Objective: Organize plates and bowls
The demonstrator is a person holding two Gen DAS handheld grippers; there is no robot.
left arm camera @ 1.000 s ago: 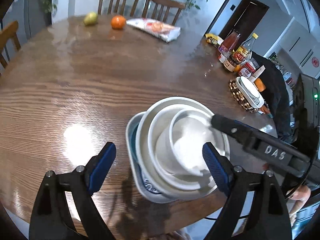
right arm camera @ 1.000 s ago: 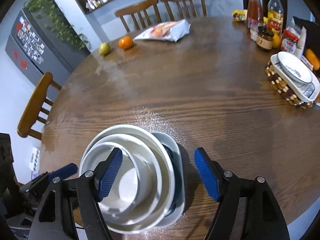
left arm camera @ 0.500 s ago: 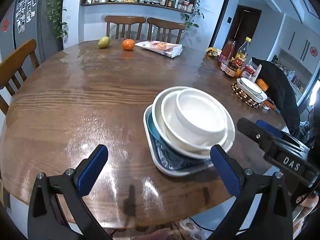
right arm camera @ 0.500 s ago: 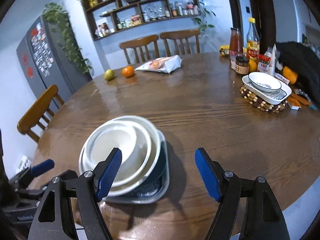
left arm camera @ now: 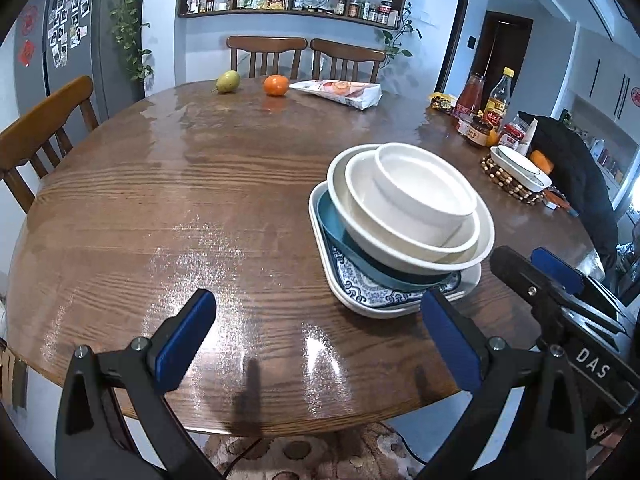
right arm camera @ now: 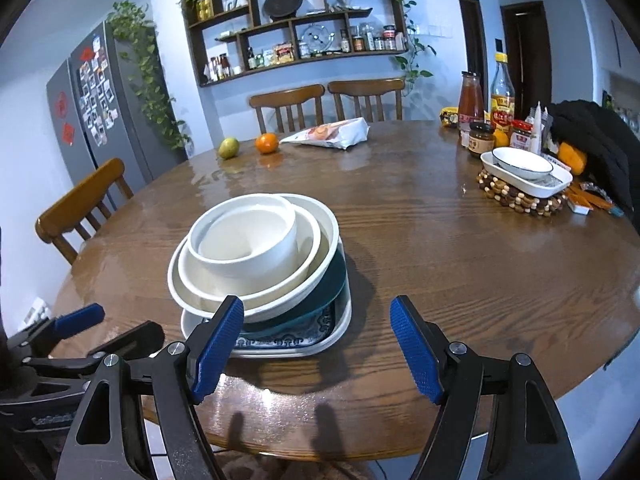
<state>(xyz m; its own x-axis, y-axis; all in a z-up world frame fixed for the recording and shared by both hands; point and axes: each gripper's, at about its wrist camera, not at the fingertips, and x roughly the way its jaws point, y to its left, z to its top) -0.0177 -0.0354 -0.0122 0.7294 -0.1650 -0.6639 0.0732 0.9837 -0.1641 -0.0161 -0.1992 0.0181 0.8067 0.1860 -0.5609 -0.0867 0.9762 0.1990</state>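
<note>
A stack of dishes stands near the front edge of the round wooden table [left arm camera: 160, 208]: three nested white bowls [left arm camera: 416, 208] [right arm camera: 248, 248] on a teal dish, all on a blue-patterned rectangular plate [left arm camera: 360, 292] [right arm camera: 288, 340]. My left gripper [left arm camera: 316, 344] is open and empty, held back over the table edge, left of the stack. My right gripper [right arm camera: 316, 348] is open and empty, just in front of the stack; it also shows in the left wrist view [left arm camera: 536, 272].
A white dish with a bowl [right arm camera: 524, 170] sits on a beaded trivet at the right, by sauce bottles and jars [right arm camera: 486, 120]. A pear [right arm camera: 229, 148], an orange [right arm camera: 267, 143] and a snack bag [right arm camera: 332, 134] lie at the far side. Wooden chairs surround the table.
Both grippers have pulled back and down from above the stack to the table's front edge. The views now look level across the table. The stack has not moved.
</note>
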